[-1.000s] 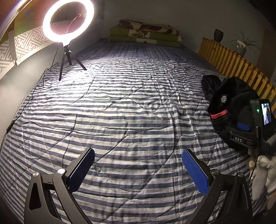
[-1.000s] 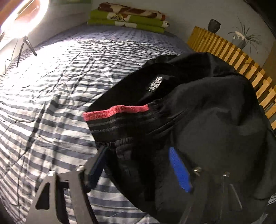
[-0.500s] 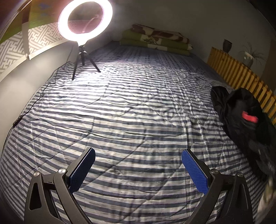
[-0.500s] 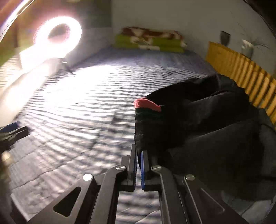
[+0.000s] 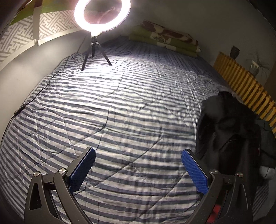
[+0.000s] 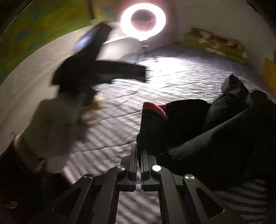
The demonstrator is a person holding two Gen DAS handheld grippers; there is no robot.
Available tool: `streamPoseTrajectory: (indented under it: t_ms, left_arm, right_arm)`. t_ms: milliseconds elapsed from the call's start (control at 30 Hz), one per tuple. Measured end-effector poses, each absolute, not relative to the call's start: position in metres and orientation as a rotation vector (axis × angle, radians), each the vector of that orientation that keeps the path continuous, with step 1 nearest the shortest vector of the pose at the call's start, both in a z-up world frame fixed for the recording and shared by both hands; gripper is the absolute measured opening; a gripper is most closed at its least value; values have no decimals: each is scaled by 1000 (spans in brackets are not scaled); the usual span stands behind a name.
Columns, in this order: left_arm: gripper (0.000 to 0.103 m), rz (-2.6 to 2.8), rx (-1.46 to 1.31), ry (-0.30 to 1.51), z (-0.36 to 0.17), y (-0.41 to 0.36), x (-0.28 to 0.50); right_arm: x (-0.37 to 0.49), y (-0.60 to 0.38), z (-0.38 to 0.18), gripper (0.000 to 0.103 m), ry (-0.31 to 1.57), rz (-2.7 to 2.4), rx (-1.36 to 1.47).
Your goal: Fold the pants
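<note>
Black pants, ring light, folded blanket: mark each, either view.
black pants (image 5: pixel 229 131), left wrist view, crumpled middle of the heap.
ring light (image 5: pixel 101 13), left wrist view, on the glowing ring, right side.
folded blanket (image 5: pixel 165 40), left wrist view, front face of the stack.

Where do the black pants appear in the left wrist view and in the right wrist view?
Left wrist view: the black pants are piled at the right edge, beside the open left tongs.
Right wrist view: the pants fill the lower right, pinched in the shut right tongs.
Shared landmark: the ring light at the top.
</note>
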State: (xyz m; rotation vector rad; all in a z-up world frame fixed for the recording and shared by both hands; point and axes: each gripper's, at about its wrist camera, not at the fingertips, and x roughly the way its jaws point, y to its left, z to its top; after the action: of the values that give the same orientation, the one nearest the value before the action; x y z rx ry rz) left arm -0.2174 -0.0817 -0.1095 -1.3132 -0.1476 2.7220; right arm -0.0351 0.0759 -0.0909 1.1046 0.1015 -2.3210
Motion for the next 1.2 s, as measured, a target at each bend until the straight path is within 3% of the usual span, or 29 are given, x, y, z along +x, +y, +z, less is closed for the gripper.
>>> streamPoseTrajectory:
  t_ms: [200, 267, 333, 400, 433, 733, 900, 1000, 1133, 1200]
  left_arm:
    - [92, 2615, -1388, -82, -133, -64, -214]
    - [84, 2557, -1431, -83, -145, -59, -216]
    - [83, 2496, -1472, -130, -156, -57, -220]
    - [82, 2434, -1504, -182, -166, -55, -226]
    - [80, 2422, -1508, -188, -169, -52, -228]
    - [75, 2332, -1507, -146, -180, -18, -239]
    - [75, 2291, -1519, -167, -186, -13, -246]
    - [75, 2250, -1530, -180, -191, -12, -248]
    - [74, 2195, -1542, -246, -193, -21, -250]
    - [74, 2181, -1535, -265, -191, -25, -248]
  right_arm:
    - [-14, 49, -114, 7, 231, -2173, 1158]
    - [-14, 63, -115, 7, 189, -2145, 1205]
    - [-17, 83, -112, 22, 152, -2151, 1234]
    - [-19, 113, -99, 51, 132, -2248, 1213]
    - [-23, 127, -93, 53, 113, -2290, 1203]
    - [-154, 219, -38, 55, -112, -2555, 1276]
    - [-243, 164, -44, 64, 103, -2509, 1353]
    - [-280, 130, -76, 64, 352, -2529, 1477]
    - [-295, 130, -119, 59, 531, -2506, 1623]
    - [-295, 147, -129, 22, 516, -2497, 1680]
